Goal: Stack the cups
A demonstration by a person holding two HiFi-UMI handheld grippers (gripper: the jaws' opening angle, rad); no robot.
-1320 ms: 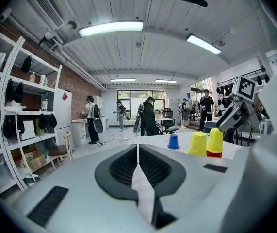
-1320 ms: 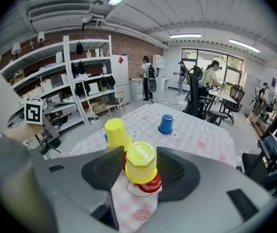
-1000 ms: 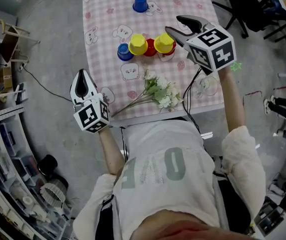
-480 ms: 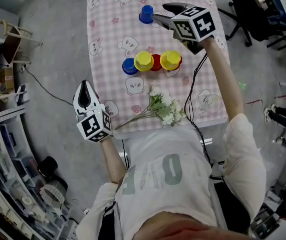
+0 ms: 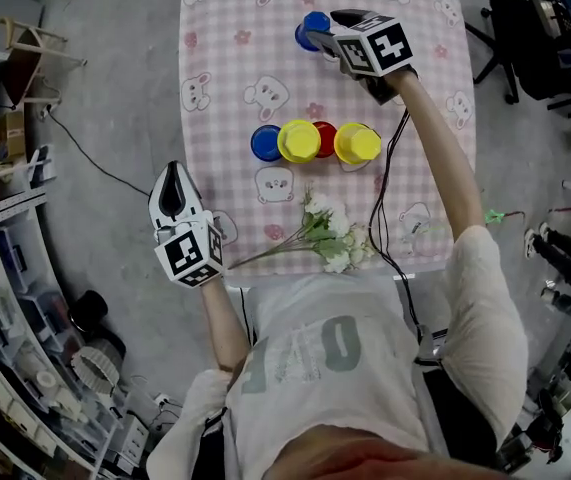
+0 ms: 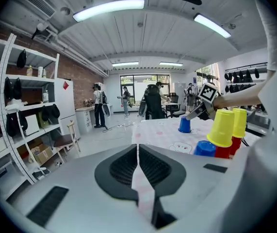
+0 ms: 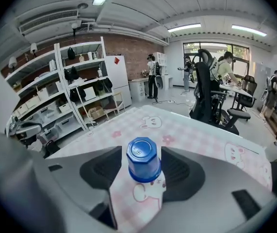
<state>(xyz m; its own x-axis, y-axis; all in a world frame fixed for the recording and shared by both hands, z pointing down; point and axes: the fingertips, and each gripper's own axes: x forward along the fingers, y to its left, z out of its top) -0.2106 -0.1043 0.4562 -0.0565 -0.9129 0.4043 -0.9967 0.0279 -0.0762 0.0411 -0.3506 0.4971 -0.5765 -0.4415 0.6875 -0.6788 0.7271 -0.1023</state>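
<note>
An upside-down blue cup (image 5: pixel 312 24) (image 7: pixel 143 158) stands alone at the table's far side. My right gripper (image 5: pixel 323 26) (image 7: pixel 142 152) is open around it; its jaws have just been opening, with the cup between them and small gaps on both sides. Nearer me is a row of cups: a blue one (image 5: pixel 266 143), a yellow one (image 5: pixel 298 140), a red one (image 5: pixel 324 136) and a second yellow one (image 5: pixel 357 143) on a red cup. My left gripper (image 5: pixel 170 176) (image 6: pixel 138 147) is shut and empty, off the table's left front corner.
The pink checked tablecloth (image 5: pixel 235 78) has rabbit prints. A bunch of white flowers (image 5: pixel 330 236) lies near the front edge. A black cable (image 5: pixel 385 183) runs along my right arm. Shelves (image 5: pixel 5 298) stand at the left and office chairs (image 5: pixel 525 28) at the right.
My right gripper has travelled from beside the yellow cups to the far blue cup and lowered around it. The left gripper has sunk a little beside the table.
</note>
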